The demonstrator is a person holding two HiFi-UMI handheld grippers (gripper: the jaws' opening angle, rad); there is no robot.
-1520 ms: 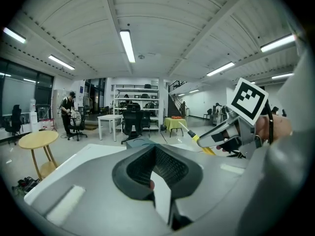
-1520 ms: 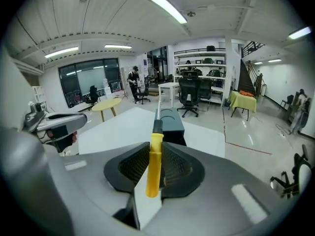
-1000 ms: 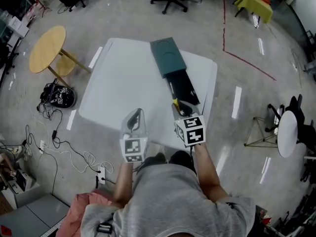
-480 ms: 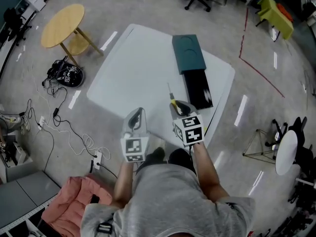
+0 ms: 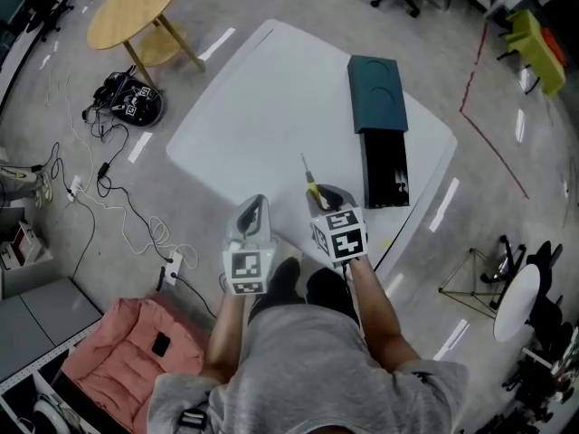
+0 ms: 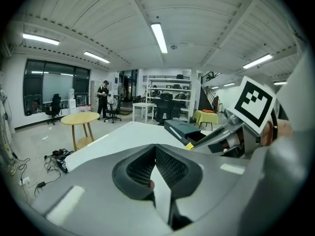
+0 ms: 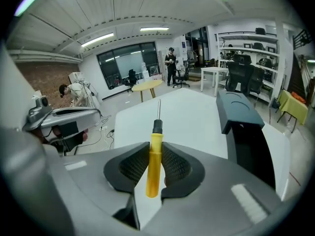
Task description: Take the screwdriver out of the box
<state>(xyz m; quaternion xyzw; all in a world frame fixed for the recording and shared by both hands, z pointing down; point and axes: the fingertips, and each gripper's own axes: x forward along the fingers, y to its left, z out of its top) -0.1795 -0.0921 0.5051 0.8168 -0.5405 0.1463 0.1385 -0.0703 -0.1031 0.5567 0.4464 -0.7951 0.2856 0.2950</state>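
- Holding the screwdriver (image 7: 155, 156) in my right gripper (image 7: 155, 170): its jaws are clamped on the yellow handle, and the black collar and metal shaft stick out ahead of them.
- My left gripper (image 6: 156, 173) sits just to the left of it, jaws closed together with nothing between them.
- Seen from the head view, both grippers hang over the near edge of a white table (image 5: 244, 125), and the screwdriver's shaft points out across the bare top.
- The screwdriver is out of the box (image 5: 378, 93), clear of it and to its left.
- The box is dark teal and lies on the table's right side, with its black tray (image 5: 386, 170) slid out towards me. I cannot tell what is in the tray.
- Beyond the table, at far left, a round wooden table (image 5: 136, 7) stands on the grey floor.
- In the right gripper view, a person (image 7: 171, 65) stands well off across the room.
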